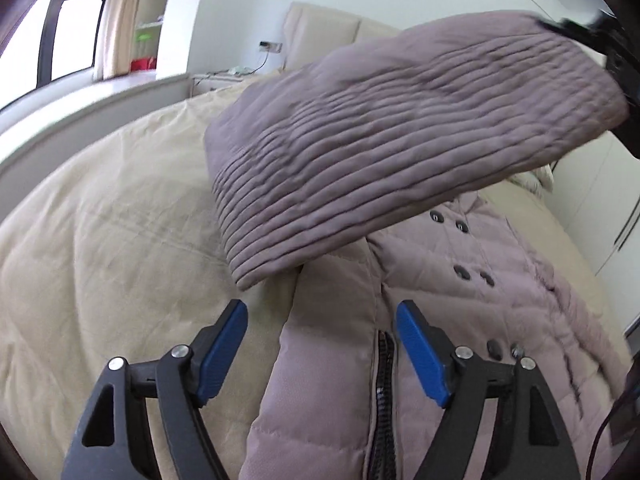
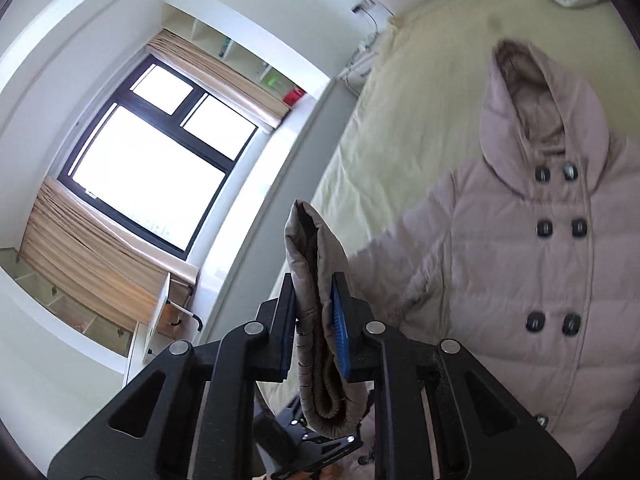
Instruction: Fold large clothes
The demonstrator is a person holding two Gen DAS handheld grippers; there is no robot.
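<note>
Your right gripper (image 2: 316,320) is clamped on the coat's sleeve (image 2: 316,264), cuff end raised off the bed (image 2: 420,60); the rest of the coat (image 2: 520,260) lies buttons-up on the bed. Your left gripper (image 1: 320,320) hangs spread wide over the zipper (image 1: 384,380), gripping nothing. The lifted sleeve is motion-blurred and hides the coat's upper part from the left wrist.
</note>
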